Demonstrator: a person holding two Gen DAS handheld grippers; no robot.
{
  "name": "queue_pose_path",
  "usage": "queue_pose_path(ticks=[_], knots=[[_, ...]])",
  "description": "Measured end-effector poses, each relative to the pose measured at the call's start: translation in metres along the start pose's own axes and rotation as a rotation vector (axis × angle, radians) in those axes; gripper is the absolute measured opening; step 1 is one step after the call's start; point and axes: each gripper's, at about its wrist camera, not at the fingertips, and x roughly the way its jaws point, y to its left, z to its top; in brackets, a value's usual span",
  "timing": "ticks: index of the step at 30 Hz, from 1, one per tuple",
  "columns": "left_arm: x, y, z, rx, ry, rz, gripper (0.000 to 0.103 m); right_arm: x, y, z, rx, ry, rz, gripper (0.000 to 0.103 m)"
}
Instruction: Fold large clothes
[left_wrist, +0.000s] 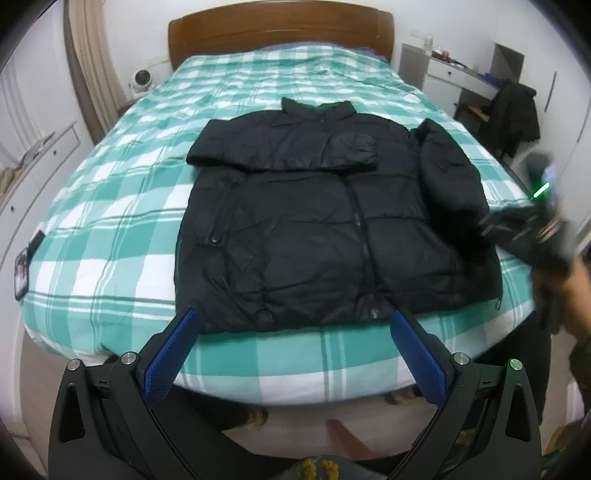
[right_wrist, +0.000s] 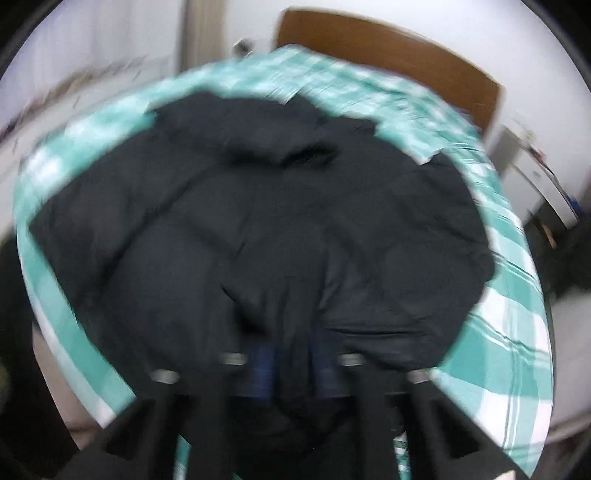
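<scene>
Left gripper (left_wrist: 291, 354): I see my jaws spread wide apart and empty, hovering over the foot edge of the bed, just short of the jacket hem.

Right gripper (left_wrist: 532, 236): at 3 o'clock in my left view, blurred, at the cuff of the right sleeve (left_wrist: 450, 177). In its own view the blue pads (right_wrist: 264, 369) sit close together with dark cloth bunched between them; I judge them clamped on the sleeve, though the blur leaves some doubt.

Jacket (left_wrist: 314, 221): black puffer lying flat on the green check bedspread (left_wrist: 110, 221), hem toward me, collar (left_wrist: 317, 107) at 12 o'clock. Long axis runs 6 to 12.

Left sleeve (left_wrist: 258, 151): already folded across the chest.

Key relation: the right sleeve lies along the jacket's 3 o'clock side, so my right hand is the nearer one; I reckon its fold goes toward 9 o'clock.

Headboard (left_wrist: 280, 29): brown wood, farthest off at 12 o'clock.
</scene>
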Motion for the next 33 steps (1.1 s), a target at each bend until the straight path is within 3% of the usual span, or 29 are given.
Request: queue_pose_path(ticks=[3, 5, 9, 13, 16, 17, 19, 20, 25, 29, 33], knots=[[0.005, 0.001, 0.003, -0.013, 0.008, -0.01, 0.102, -0.055, -0.044, 0.022, 0.133, -0.135, -0.047, 0.011], [0.007, -0.002, 0.006, -0.003, 0.01, -0.018, 0.102, -0.092, -0.085, 0.031, 0.203, -0.208, -0.136, 0.011], [0.007, -0.009, 0.009, 0.033, -0.009, -0.011, 0.102, -0.129, -0.164, 0.026, 0.32, -0.248, -0.317, 0.01], [0.014, -0.011, 0.013, 0.045, 0.001, -0.017, 0.102, -0.12, -0.244, -0.002, 0.416, -0.157, -0.551, 0.011], [0.024, -0.013, 0.018, 0.048, 0.032, -0.007, 0.102, -0.096, -0.292, -0.038, 0.526, -0.033, -0.594, 0.011], [0.026, -0.014, 0.02, 0.053, 0.036, -0.002, 0.102, -0.082, -0.305, -0.055, 0.568, 0.044, -0.613, 0.015], [0.027, -0.016, 0.024, 0.068, 0.025, 0.017, 0.102, -0.065, -0.309, -0.079, 0.603, 0.136, -0.698, 0.045], [0.028, -0.017, 0.027, 0.078, 0.015, 0.032, 0.102, -0.064, -0.305, -0.09, 0.612, 0.135, -0.705, 0.062], [0.036, -0.022, 0.05, 0.137, -0.037, 0.083, 0.102, -0.062, -0.246, -0.119, 0.597, 0.059, -0.624, 0.063], [0.042, -0.031, 0.075, 0.175, -0.071, 0.054, 0.102, -0.059, -0.17, -0.134, 0.504, -0.022, -0.516, 0.063], [0.051, -0.047, 0.104, 0.26, -0.131, 0.027, 0.102, -0.052, -0.108, -0.142, 0.414, -0.073, -0.494, 0.063]])
